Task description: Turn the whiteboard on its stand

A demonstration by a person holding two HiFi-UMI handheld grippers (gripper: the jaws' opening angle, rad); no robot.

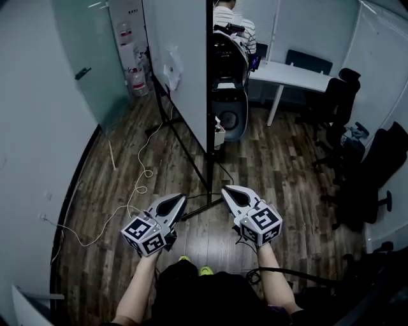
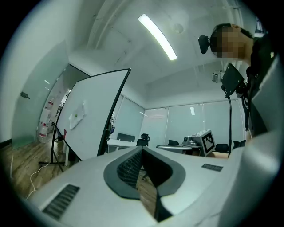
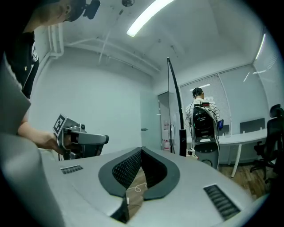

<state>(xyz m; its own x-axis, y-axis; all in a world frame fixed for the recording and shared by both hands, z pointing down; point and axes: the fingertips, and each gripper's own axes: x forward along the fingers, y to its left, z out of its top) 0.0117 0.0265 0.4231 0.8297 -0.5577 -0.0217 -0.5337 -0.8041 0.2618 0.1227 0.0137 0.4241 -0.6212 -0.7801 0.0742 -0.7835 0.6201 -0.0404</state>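
The left gripper [image 1: 181, 198] and the right gripper [image 1: 227, 190] are nearest, held side by side and level, a little apart from each other. In each gripper view the two jaws meet at the tips. Both are fully closed, with nothing between them, and they touch nothing. The whiteboard [image 1: 182, 70] stands ahead of them, well apart, on a black stand [image 1: 191, 156]. From the head view it is seen almost from its edge, with the white face turned to the left. One leg of the stand reaches the floor [image 1: 280, 165] just in front of the grippers. Left of the board there is open floor up to a glass wall [image 1: 83, 57], and a white cable [image 1: 137, 184] lies across it. Right of the board a rounded dark and white machine [image 1: 229, 95] stands close to the board's edge. Further right are a white desk [image 1: 290, 75] and black office chairs [image 1: 335, 102]. The floor is dark wood planks. A person [image 1: 224, 14] sits at the back of the room.
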